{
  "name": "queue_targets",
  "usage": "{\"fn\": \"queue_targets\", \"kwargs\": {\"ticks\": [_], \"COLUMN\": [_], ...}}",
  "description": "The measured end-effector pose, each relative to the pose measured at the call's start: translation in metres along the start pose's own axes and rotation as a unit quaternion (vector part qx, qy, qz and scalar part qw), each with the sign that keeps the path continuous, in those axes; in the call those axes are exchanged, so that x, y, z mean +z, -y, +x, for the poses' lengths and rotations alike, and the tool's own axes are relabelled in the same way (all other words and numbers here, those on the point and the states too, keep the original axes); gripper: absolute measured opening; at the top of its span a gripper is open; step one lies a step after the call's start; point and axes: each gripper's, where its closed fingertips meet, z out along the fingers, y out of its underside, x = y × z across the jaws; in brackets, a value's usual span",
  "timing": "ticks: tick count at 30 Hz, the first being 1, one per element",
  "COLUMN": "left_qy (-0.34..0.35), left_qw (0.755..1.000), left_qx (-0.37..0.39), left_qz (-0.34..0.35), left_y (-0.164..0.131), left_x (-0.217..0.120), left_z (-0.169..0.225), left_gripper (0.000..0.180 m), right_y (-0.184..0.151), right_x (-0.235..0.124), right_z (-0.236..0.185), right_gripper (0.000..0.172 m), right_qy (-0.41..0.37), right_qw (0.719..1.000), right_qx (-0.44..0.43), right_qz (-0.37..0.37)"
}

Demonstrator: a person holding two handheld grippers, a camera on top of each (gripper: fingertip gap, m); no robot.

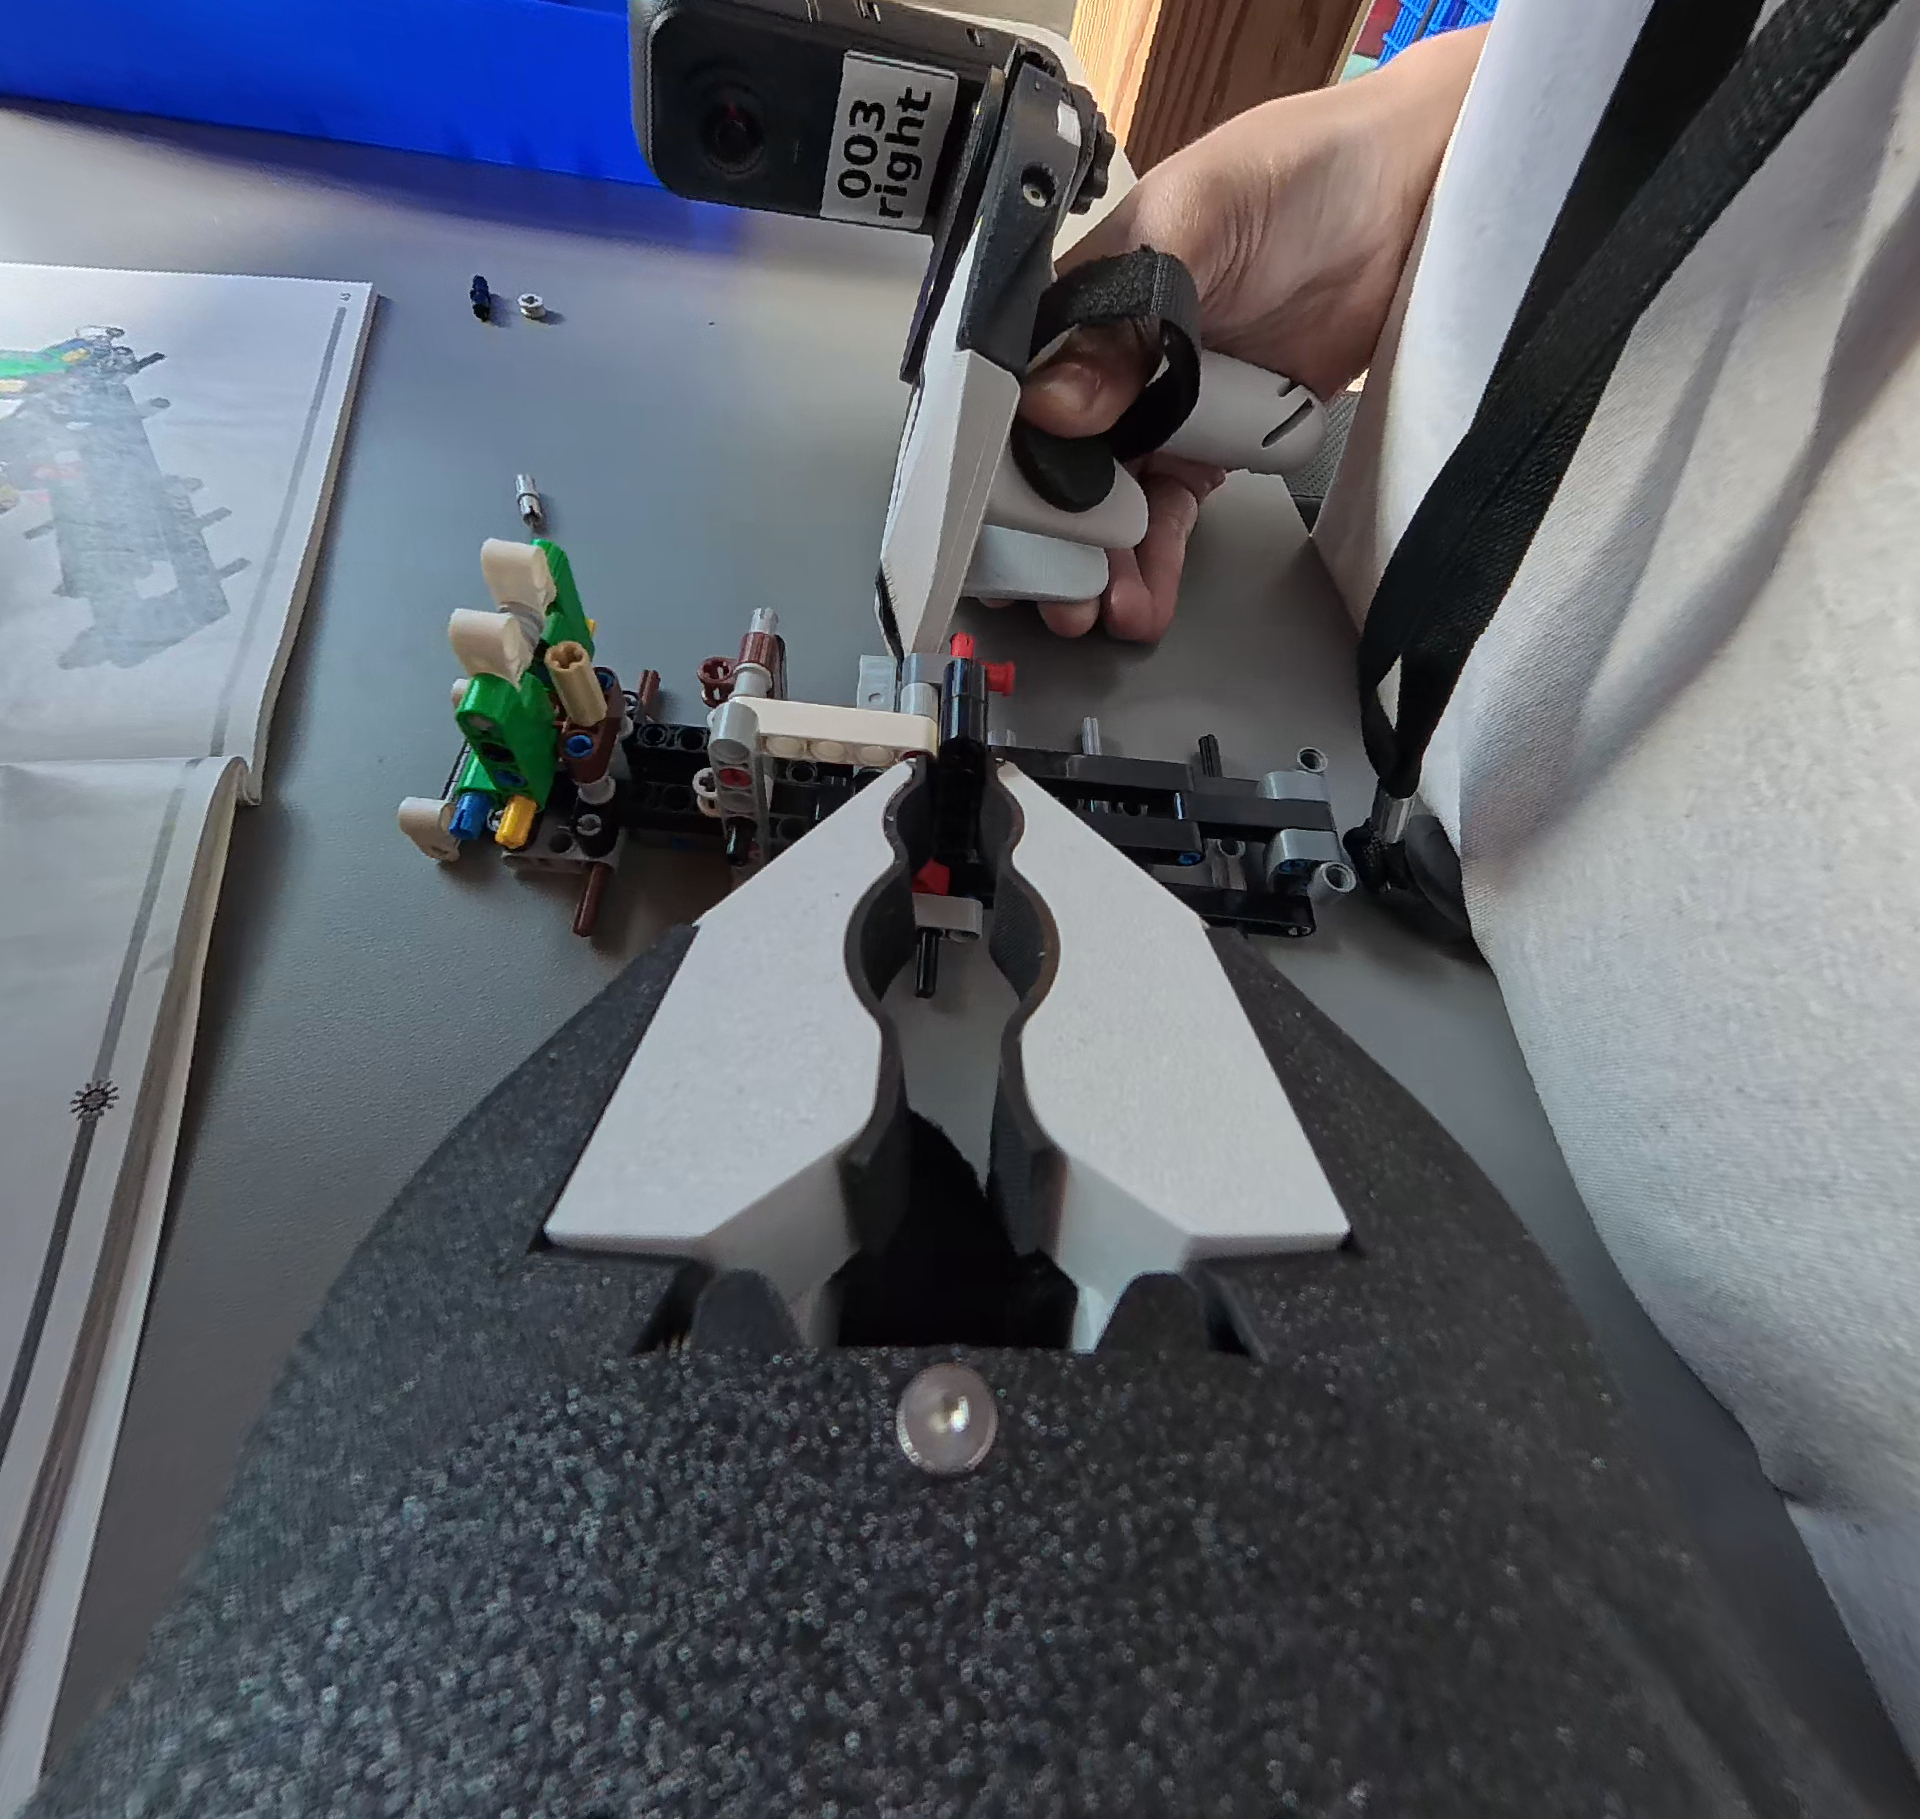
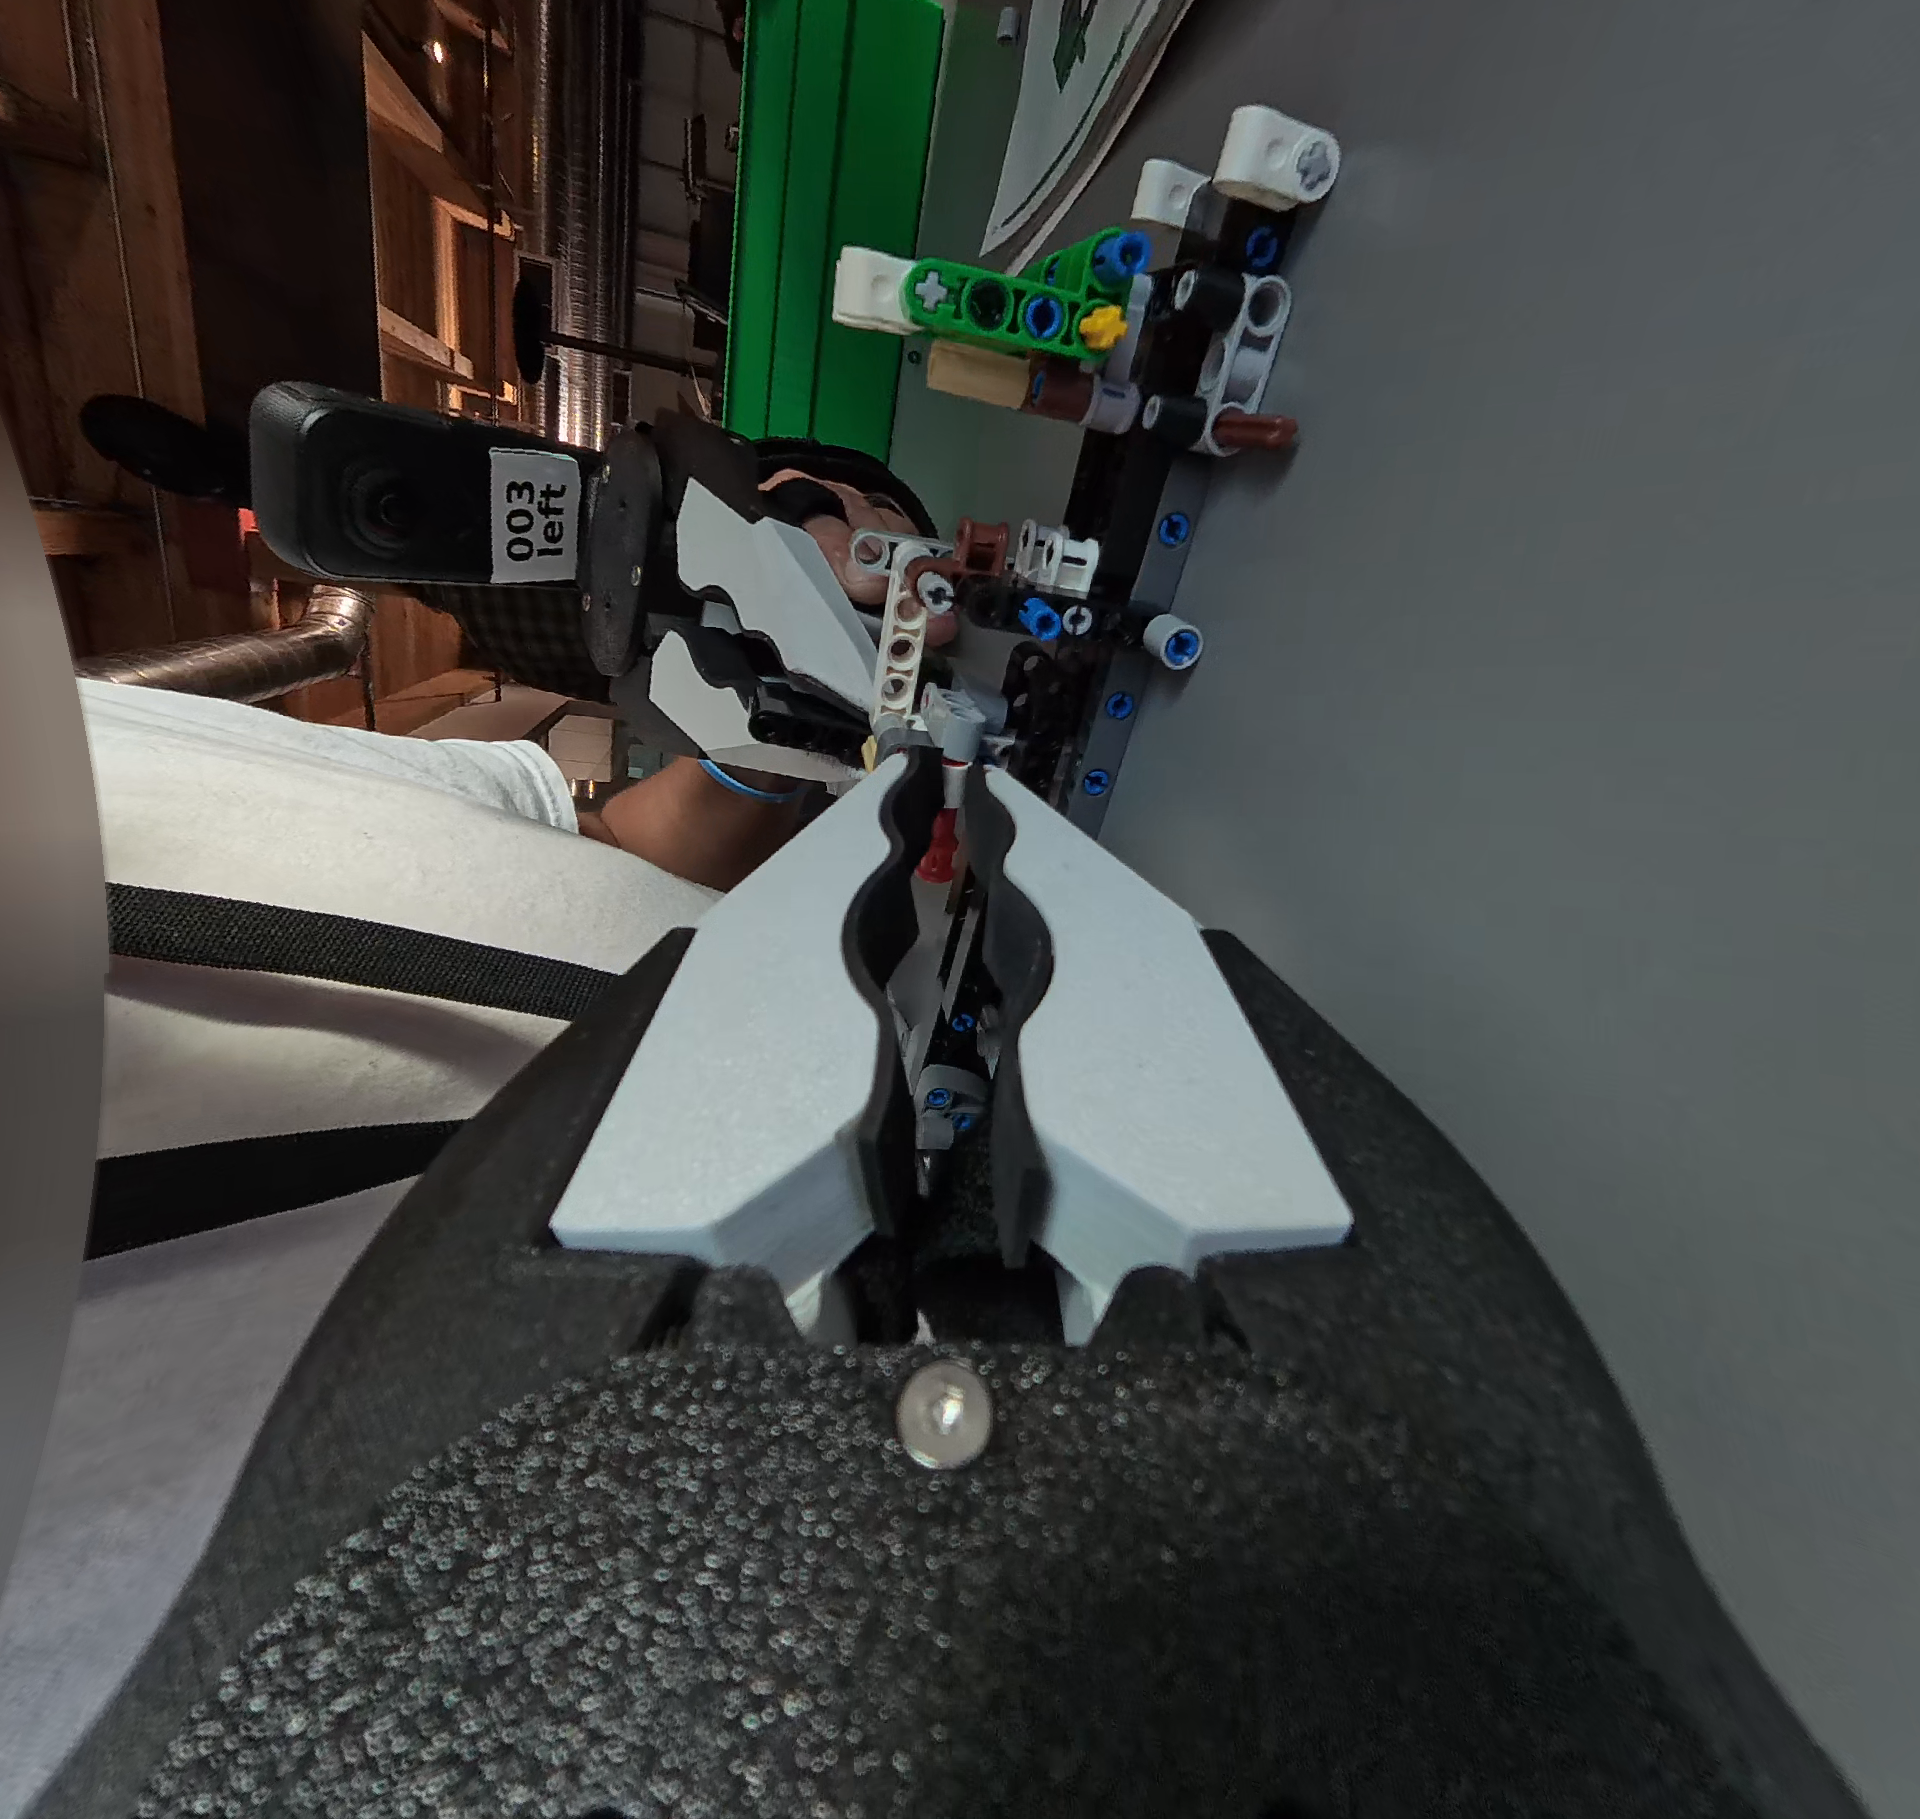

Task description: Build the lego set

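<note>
The left tongs (image 1: pixel 951 782) pinch a thin black beam (image 1: pixel 958 793) of a knobbly plastic brick model (image 1: pixel 665 772) — black, green and white — lying on the smooth grey worktop (image 1: pixel 665 439). The right tongs (image 2: pixel 951 782) pinch a small grey and red peg piece (image 2: pixel 951 767) on the same model. An open paper booklet (image 1: pixel 135 522) lies nearby.
</note>
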Motion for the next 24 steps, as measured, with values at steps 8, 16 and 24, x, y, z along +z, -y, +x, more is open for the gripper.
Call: {"fn": "queue_targets", "kwargs": {"ticks": [8,16,24], "left_qy": [0.001,0.003,0.009], "left_qw": [1.000,1.000,1.000], "left_qx": [0.000,0.004,0.015], "left_qz": [0.000,0.000,0.000], "left_y": [0.000,0.000,0.000], "left_x": [0.001,0.001,0.001], "left_z": [0.000,0.000,0.001], "left_gripper": [0.005,0.005,0.005], "right_y": [0.003,0.002,0.001], "right_x": [-0.004,-0.013,-0.009], "right_z": [-0.001,-0.006,-0.002], "right_gripper": [0.006,0.000,0.000], "right_qy": [-0.013,0.001,-0.013], "right_qw": [0.999,0.999,0.999], "right_qx": [-0.023,-0.030,-0.038], "right_qz": [0.019,0.040,0.025]}}
